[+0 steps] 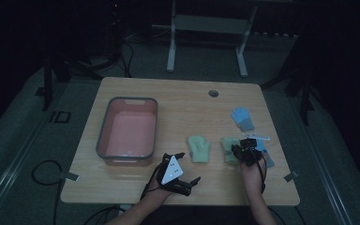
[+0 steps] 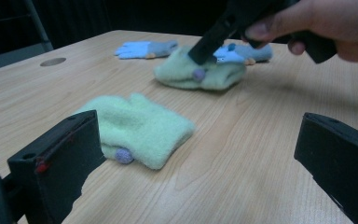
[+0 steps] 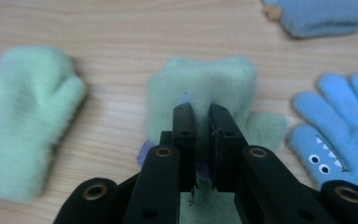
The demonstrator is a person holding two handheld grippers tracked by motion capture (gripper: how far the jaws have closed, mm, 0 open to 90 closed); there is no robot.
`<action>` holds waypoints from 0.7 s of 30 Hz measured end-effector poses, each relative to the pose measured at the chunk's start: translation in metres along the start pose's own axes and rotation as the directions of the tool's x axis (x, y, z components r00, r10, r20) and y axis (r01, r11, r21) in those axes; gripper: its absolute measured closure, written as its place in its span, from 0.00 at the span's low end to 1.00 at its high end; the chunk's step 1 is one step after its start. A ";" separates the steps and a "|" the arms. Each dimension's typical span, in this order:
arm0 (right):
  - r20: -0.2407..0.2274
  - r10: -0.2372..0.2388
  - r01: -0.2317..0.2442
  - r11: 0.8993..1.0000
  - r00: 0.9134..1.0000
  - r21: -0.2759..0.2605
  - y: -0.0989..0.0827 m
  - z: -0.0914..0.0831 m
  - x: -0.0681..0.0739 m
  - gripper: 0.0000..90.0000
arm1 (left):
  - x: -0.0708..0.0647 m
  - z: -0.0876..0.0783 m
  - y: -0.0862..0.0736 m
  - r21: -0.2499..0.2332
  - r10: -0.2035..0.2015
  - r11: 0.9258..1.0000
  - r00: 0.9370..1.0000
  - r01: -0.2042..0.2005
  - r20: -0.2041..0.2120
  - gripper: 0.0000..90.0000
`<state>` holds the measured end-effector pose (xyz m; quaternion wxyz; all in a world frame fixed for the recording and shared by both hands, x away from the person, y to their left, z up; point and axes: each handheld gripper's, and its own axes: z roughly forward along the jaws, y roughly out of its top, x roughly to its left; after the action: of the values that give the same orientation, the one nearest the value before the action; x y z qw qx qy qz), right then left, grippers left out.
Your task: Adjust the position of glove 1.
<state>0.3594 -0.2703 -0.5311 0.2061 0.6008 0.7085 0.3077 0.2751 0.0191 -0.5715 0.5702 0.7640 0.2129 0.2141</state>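
A: Green fleece in the pinch! The right gripper (image 3: 202,116) has its jaws pressed almost together on the cuff end of the green mitten (image 3: 205,88), which lies on the counter (image 1: 187,98) well to the right of the pink tub (image 1: 128,127).

B: Soft stuff, I'd judge. Light, floppy, no slip to speak of. It'll droop from wherever it's taken.

A: So the cuff is a fair place to hold, a thick fold of cloth between the pads.

B: And the left gripper (image 1: 180,171)?

A: Jaws spread wide, nothing between them, hovering just right of the tub's near corner, facing the second green mitten (image 2: 137,126).

B: Count them for me.

A: 2 green mittens, both between the tub and the blue ones. 2 blue gloves too: the blue glove with the monster face (image 3: 340,135) touching the pinched mitten's far side, the other blue glove (image 1: 242,118) farther back. 1 tub, empty as far as I can see.
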 end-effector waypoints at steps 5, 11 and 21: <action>-0.005 0.017 -0.017 1.000 1.000 0.018 -0.008 0.012 -0.005 0.86 | 0.000 0.000 0.000 -0.001 -0.002 1.000 1.000 0.002 0.000 0.01; -0.037 -0.037 0.038 0.999 0.999 0.027 -0.002 0.007 -0.009 0.79 | 0.000 0.000 0.000 -0.001 -0.001 1.000 1.000 0.001 0.001 0.01; -0.181 -0.332 0.333 0.943 0.926 -0.026 0.017 -0.007 -0.020 0.72 | 0.000 0.000 0.000 -0.002 -0.003 1.000 1.000 0.003 0.002 0.01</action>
<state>0.3711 -0.2899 -0.5157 0.1878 0.4417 0.8167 0.3203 0.2751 0.0188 -0.5716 0.5716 0.7632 0.2133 0.2128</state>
